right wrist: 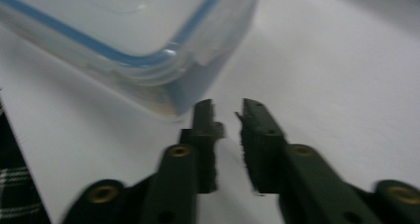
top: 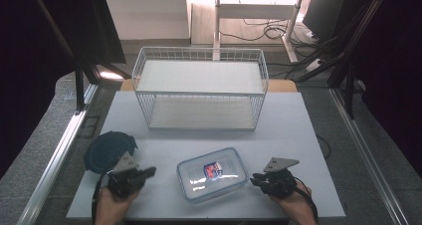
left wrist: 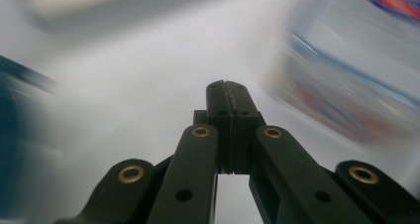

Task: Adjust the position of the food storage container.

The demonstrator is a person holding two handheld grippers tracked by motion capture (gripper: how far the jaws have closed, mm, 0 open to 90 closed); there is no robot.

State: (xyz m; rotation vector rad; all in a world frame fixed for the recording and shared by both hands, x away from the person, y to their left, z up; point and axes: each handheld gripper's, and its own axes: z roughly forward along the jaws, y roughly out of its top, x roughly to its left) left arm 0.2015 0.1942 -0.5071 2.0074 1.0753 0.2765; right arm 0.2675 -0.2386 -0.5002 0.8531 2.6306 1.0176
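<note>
A lidded container [top: 212,174] lies on the counter [top: 298,125] near its front edge. A two-tier wire rack [top: 200,88] stands behind it. A round lid [top: 107,148] lies left of the container.

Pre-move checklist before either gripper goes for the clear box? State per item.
1. Left gripper free of load: ok, fingers pressed together with nothing between them.
2. Right gripper ready to grasp: ok, fingers slightly apart, empty, beside the clear box's near corner.
3. Box lid seated: ok as far as seen; the blue-rimmed lid sits flat from the high view. Latches cannot tell.
4. Box free of neighbours: ok, it stands apart from the round dark blue container and both grippers.
5. Wire shelf rack free: ok, both tiers look bare.
6. Left gripper view usable: not ok, heavily blurred around the fingers.
</note>
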